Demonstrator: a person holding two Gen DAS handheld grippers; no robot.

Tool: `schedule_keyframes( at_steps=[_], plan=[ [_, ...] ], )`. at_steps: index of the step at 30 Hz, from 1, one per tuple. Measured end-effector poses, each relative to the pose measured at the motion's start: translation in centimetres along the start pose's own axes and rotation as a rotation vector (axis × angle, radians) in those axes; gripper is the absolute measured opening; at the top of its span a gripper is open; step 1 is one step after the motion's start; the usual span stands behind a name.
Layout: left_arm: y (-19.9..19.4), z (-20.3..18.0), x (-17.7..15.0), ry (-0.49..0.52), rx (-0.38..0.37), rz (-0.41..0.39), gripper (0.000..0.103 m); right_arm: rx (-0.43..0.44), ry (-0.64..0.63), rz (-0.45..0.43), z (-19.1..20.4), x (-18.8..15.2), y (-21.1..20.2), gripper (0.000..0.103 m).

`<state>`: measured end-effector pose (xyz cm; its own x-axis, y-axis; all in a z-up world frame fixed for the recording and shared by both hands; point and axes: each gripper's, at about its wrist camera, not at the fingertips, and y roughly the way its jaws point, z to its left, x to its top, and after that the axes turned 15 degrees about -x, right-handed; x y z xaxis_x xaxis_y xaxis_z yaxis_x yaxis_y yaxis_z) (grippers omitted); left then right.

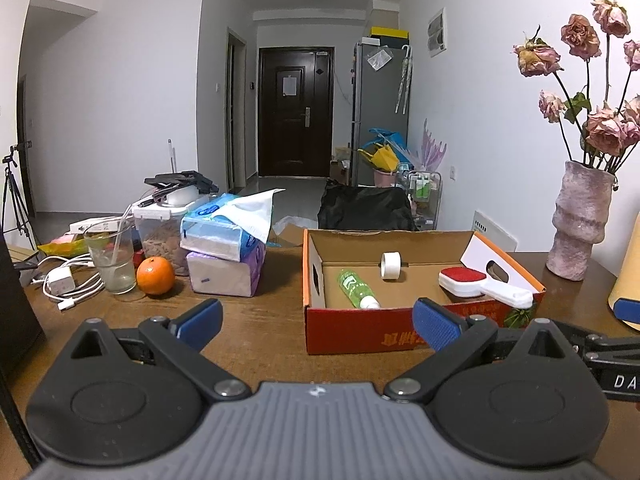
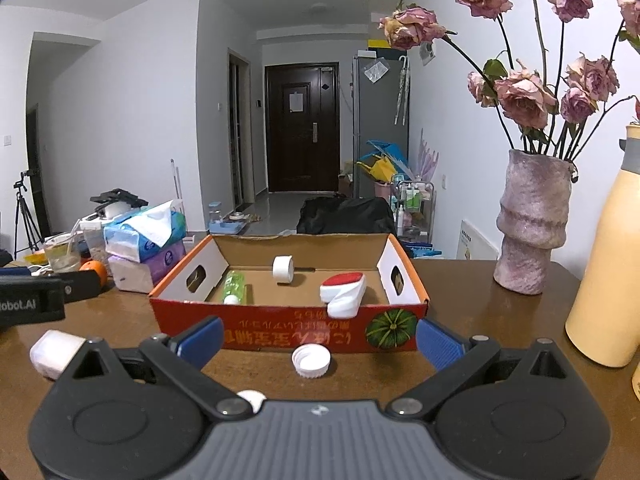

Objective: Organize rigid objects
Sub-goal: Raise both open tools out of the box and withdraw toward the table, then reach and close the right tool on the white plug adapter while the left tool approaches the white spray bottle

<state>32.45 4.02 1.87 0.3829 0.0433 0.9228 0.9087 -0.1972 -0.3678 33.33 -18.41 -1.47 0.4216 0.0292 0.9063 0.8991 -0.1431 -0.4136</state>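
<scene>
Your right tongs (image 2: 320, 340) stand wide open and empty, low over the brown counter (image 2: 100, 320). A white bottle cap (image 2: 311, 361) lies open side up on the counter between the two blue pads, just in front of the red cardboard box (image 2: 288, 330). A white cylinder (image 2: 54, 354) lies on its side at the left, partly hidden behind the tongs' black linkage. A small white rounded object (image 2: 251, 399) shows just above the grey housing; too little of it is visible to identify.

Your left tongs (image 1: 318, 320) are likewise spread open and hold nothing. They face the near wall of the same cardboard box (image 1: 360, 332), whose right front corner falls behind the right pad.

Inside the box, in both views: a green bottle (image 1: 357, 289) lies on its side at the left, its white cap toward you; a roll of white tape (image 1: 391, 265) stands on edge near the far wall; a white brush with a red pad (image 1: 476, 284) lies at the right, its handle resting over the box's near rim.

Left of the box stand stacked tissue packs (image 1: 226, 252), an orange (image 1: 155, 276), a glass with a straw (image 1: 111, 258) and a white charger with cable (image 1: 64, 284). Right of it stand a pink vase of dried roses (image 2: 530, 220) and a yellow bottle (image 2: 608, 260), cut off by the frame edge. The printing on the box front is upside down in the right wrist view and cannot be read.
</scene>
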Motion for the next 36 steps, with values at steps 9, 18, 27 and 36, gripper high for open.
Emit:
schedule_keyframes(
  at_steps=[9, 18, 27, 36],
  plan=[
    [-2.2, -0.6, -1.2, 0.000, -0.007, 0.014, 0.103, -0.004, -0.005, 0.014, -0.3, -1.6, -2.4, 0.103],
    [-4.8, -1.6, -2.4, 0.008, -0.016, 0.015, 0.103, -0.010, -0.015, 0.029, -0.9, -3.1, -4.8, 0.103],
    [-6.7, -2.1, -4.0, -0.002, -0.023, 0.036, 0.103, -0.007, -0.030, 0.044, -1.4, -5.0, -6.8, 0.103],
    [-7.8, -2.3, -5.9, -0.016, -0.020, 0.070, 0.103, 0.000, -0.048, 0.062, -1.7, -6.7, -8.3, 0.103]
  ],
)
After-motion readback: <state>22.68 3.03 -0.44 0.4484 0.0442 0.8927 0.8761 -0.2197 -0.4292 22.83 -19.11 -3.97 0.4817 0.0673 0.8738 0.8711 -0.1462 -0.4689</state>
